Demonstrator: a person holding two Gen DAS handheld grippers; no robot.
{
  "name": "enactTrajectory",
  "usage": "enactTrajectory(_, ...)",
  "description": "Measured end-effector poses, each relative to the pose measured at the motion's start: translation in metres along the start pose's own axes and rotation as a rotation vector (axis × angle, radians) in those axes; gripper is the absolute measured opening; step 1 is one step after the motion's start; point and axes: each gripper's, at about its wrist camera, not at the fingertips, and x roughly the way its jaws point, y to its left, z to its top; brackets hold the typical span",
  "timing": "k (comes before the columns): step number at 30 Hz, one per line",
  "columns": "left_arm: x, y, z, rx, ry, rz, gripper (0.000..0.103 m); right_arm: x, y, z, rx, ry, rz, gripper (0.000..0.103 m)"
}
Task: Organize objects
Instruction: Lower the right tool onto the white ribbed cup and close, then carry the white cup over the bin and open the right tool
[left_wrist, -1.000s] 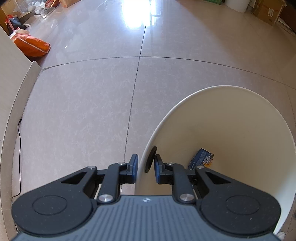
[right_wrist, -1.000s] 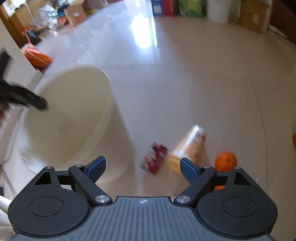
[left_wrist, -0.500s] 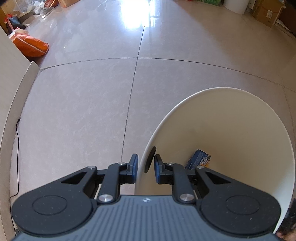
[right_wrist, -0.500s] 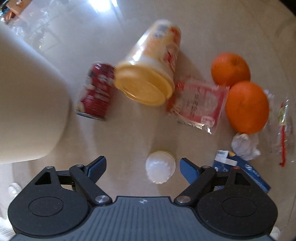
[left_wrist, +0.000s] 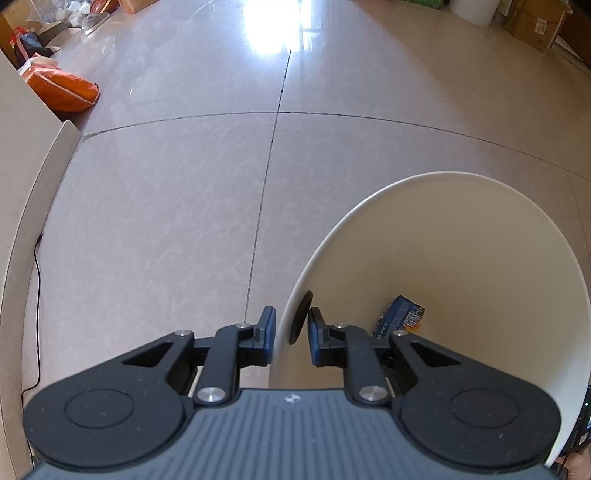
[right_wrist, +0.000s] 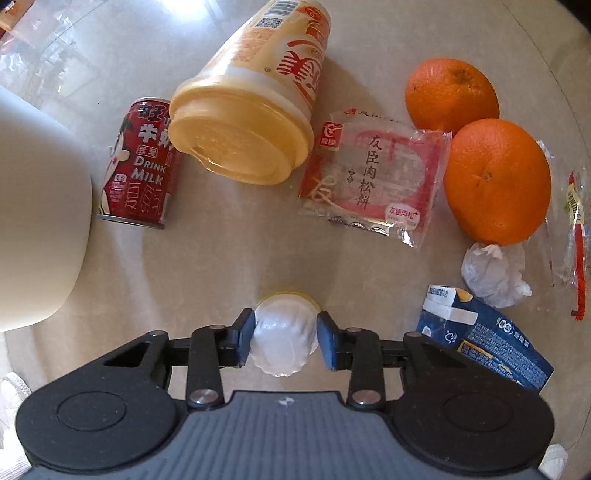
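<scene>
Half a second ago the right gripper (right_wrist: 284, 334) hung spread above the small white ribbed cup (right_wrist: 281, 334); now its fingers (right_wrist: 246, 334) press against the cup's two sides, pinching it where it sits on the floor, near the camera. The view has dropped closer, so the things beyond look larger: the red milk can (right_wrist: 138, 162) lying far left, the yellow-lidded noodle cup (right_wrist: 251, 110) on its side, the red pastry packet (right_wrist: 373, 181), two oranges (right_wrist: 495, 181), a crumpled tissue (right_wrist: 493, 273) and a blue carton (right_wrist: 484, 339) cut off at the right by the gripper body.

The left gripper (left_wrist: 290, 334) is unchanged: its fingers (left_wrist: 266, 332) clamp the near rim of the cream bin (left_wrist: 480, 240), one outside, one inside. A blue box (left_wrist: 400, 315) lies at the bin's bottom, partly hidden behind the inner finger. In the right view only the bin's blurred outer wall shows at the left edge.
</scene>
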Motion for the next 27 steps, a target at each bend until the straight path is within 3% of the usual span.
enactTrajectory(6,0.001,-0.001,0.002,-0.001,0.003,0.005,0.017,-0.017,0.005,0.003,-0.028,0.020,-0.019,0.041)
enactTrajectory(9,0.001,-0.002,0.001,0.002,0.001,0.008,0.017,-0.046,0.021,0.006,-0.115,0.023,-0.037,0.041)
enactTrajectory(14,0.000,-0.001,0.001,-0.003,0.000,0.007,0.017,-0.128,0.054,0.016,-0.303,-0.027,-0.040,0.041)
enactTrajectory(21,-0.001,-0.004,-0.001,0.002,-0.006,0.012,0.017,-0.260,0.116,0.031,-0.479,-0.157,0.070,0.041)
enactTrajectory(27,-0.002,-0.001,0.000,-0.001,-0.004,0.007,0.017,-0.299,0.166,0.032,-0.581,-0.182,0.125,0.041)
